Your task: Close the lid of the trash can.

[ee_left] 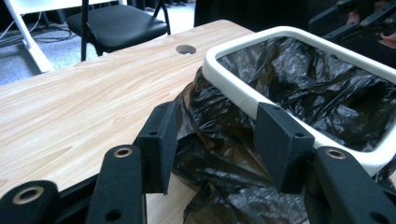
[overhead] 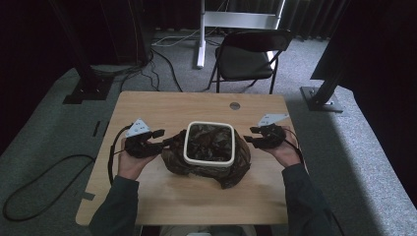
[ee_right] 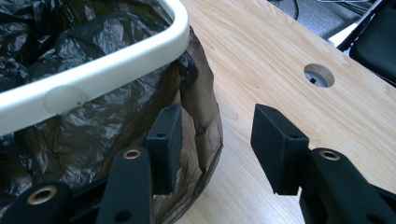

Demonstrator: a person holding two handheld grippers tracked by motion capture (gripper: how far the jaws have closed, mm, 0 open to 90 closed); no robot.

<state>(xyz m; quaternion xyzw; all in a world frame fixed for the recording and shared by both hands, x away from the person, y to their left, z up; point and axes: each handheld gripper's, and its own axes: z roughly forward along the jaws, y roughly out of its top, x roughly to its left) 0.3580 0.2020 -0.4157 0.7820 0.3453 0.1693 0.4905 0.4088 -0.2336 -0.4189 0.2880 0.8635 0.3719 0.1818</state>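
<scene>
I hold my left gripper (overhead: 158, 138) low at the left side of the white square bin (overhead: 209, 143), its jaws spread wide around crumpled folds of the glossy black bin bag (ee_left: 219, 140), not pinching them. My right gripper (overhead: 249, 135) sits level at the bin's right side, jaws wide apart and holding nothing. The smooth, round-cornered bin stands mid-table on pale wood-grain (overhead: 147, 105), the bag draped over its rim.

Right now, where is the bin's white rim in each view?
High view: white rim at table centre, between both grippers.
Left gripper view: rim upper right, beyond the open jaws.
Right gripper view: rim upper left.
Shared landmark: round cable hole in the tabletop.
</scene>
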